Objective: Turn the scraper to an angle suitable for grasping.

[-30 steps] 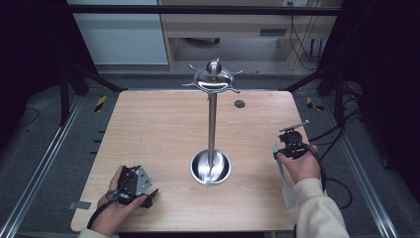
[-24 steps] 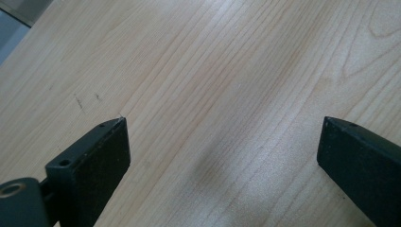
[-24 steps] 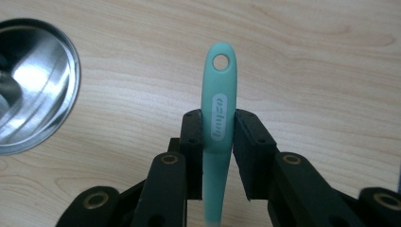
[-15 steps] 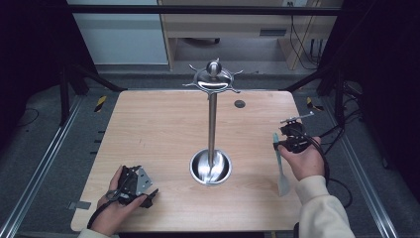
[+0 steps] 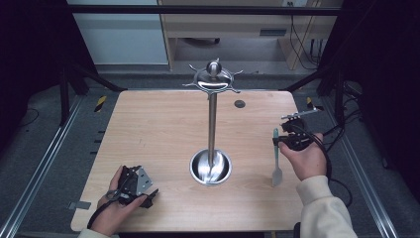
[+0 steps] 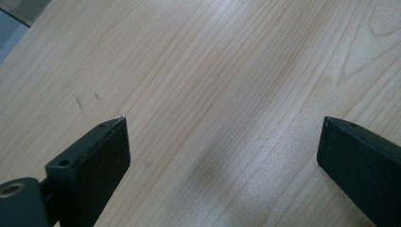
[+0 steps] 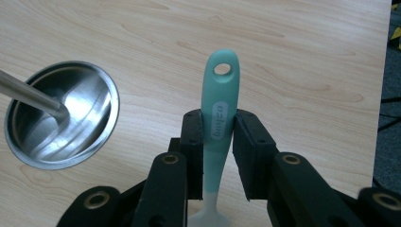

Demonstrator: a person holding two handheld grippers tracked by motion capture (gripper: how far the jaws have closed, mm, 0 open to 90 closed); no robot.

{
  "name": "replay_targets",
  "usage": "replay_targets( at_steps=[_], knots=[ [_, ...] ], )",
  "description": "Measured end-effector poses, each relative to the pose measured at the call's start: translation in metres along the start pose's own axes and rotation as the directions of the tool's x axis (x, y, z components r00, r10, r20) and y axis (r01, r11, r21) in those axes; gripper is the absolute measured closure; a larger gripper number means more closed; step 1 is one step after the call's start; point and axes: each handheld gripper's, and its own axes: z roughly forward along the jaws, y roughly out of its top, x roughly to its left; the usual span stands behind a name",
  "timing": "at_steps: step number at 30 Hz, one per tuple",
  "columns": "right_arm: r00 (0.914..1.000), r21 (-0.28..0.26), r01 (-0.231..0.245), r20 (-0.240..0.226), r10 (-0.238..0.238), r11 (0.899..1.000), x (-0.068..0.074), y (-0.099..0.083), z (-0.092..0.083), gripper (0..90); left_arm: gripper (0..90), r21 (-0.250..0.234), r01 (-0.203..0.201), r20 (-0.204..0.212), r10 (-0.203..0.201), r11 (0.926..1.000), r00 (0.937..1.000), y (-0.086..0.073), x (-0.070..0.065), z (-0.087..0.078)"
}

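A steel rack stands mid-table: a round dish base (image 5: 211, 167) (image 7: 59, 115), an upright pole (image 5: 212, 124) and a hooked crown (image 5: 213, 78) at the top. My right gripper (image 5: 280, 142) (image 7: 218, 137) is at the table's right side, shut on the teal handle of a small spatula (image 5: 276, 157) (image 7: 218, 106). The handle's hanging hole points away from the jaws; the pale blade hangs down toward the person. My left gripper (image 5: 134, 184) (image 6: 222, 156) rests on the wood at the front left, open, with bare table between its jaws.
A small dark disc (image 5: 239, 104) lies on the wooden table (image 5: 148, 129) behind the rack. Black frame posts and cables flank the table's right edge (image 5: 341, 124). A cabinet and desk stand beyond the far edge.
The right hand has lifted the spatula and moved it slightly forward and up, so it now hangs more upright. The left gripper has stayed put.
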Motion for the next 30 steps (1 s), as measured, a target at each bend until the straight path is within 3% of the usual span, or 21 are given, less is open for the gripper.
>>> replay_targets(
  at_steps=[17, 25, 30],
  knots=[
    [0.9993, -0.073, 0.037, 0.001, -0.037, 0.997, 0.013, 0.012, -0.024, 74.7, 3.1, 0.001, 0.000, 0.001, 0.000, 1.0000, 1.0000, 0.000, 0.000, 0.000],
    [0.9979, -0.120, 0.065, -0.002, -0.065, 0.991, 0.021, 0.016, -0.036, 74.7, 3.2, 0.002, 0.000, 0.001, 0.000, 1.0000, 1.0000, 0.000, 0.000, 0.000],
    [0.9946, -0.168, 0.099, -0.014, -0.102, 0.981, 0.027, 0.019, -0.046, 74.7, 3.2, 0.002, 0.000, 0.001, 0.000, 1.0000, 1.0000, 0.000, 0.000, 0.000]
  ],
)
